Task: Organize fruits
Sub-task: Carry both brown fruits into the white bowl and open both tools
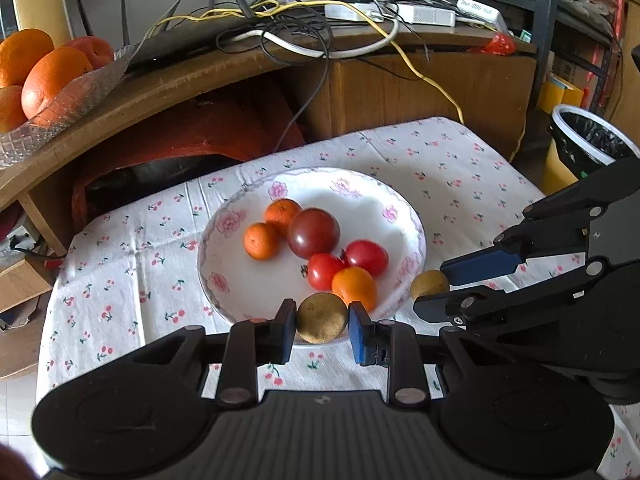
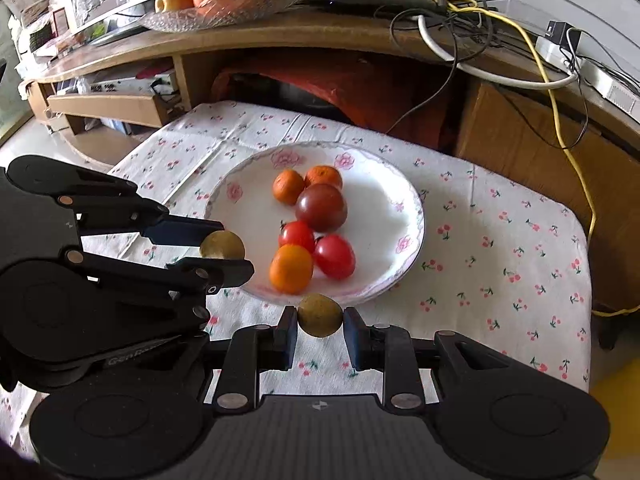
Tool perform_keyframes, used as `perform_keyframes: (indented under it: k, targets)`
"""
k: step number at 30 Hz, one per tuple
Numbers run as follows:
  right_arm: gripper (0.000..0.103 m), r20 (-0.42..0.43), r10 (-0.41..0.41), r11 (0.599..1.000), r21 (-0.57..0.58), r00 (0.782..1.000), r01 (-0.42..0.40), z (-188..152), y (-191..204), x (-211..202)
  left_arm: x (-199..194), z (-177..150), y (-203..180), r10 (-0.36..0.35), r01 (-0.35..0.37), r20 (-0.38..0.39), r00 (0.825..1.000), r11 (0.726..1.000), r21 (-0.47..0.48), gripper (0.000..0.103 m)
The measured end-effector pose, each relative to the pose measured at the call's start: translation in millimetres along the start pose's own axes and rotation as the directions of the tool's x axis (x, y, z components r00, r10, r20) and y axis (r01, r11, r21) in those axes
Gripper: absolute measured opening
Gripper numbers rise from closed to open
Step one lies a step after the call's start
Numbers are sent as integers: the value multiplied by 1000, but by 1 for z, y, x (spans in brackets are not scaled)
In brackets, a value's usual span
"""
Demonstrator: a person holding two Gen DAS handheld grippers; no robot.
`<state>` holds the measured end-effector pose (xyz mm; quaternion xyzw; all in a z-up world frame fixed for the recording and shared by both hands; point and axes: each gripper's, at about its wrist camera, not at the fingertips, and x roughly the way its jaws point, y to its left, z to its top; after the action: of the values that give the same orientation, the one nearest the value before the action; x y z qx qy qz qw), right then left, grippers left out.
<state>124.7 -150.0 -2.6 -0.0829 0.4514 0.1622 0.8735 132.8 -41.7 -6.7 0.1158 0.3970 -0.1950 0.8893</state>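
From the left wrist camera, the left gripper (image 1: pixel 322 320) is clamped on a round brownish-yellow fruit (image 1: pixel 322 318): both pads touch its sides, and it sits right between the fingertips, at the near rim of the floral plate (image 1: pixel 240 296). The plate rests on a cherry-print tablecloth (image 1: pixel 120 264) and holds two small oranges (image 1: pixel 262 241), a dark purple tomato (image 1: pixel 313 233), two red tomatoes (image 1: pixel 366 257) and an orange tomato (image 1: pixel 355 286). At the right of this view the right gripper (image 1: pixel 430 286) reaches in from the side, its two fingers closed on a second brownish-yellow fruit (image 1: pixel 429 283) just beside the plate's right rim. On the wooden shelf (image 1: pixel 200 76) behind, a glass dish (image 1: pixel 76 100) carries large oranges.

From the right wrist camera, the right gripper (image 2: pixel 320 320) pinches the second fruit (image 2: pixel 320 315) between its fingertips; the left pad touches it, and the right pad looks to be touching or all but touching. The fruit hangs just in front of the plate's (image 2: pixel 412 220) near edge, over the tablecloth (image 2: pixel 500 260). At the left of this view the left gripper (image 2: pixel 230 250) shows side-on, its two fingers above and below the first fruit (image 2: pixel 222 245), held at the plate's left rim. The two grippers are near each other but apart.
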Motion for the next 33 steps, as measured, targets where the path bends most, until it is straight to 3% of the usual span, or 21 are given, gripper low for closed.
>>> perform_keyframes:
  k: [33]
  targets:
    - [22, 50, -35, 999, -11, 998, 36, 21, -12, 29, 33, 14, 18, 55, -55, -7, 998, 997, -47, 36]
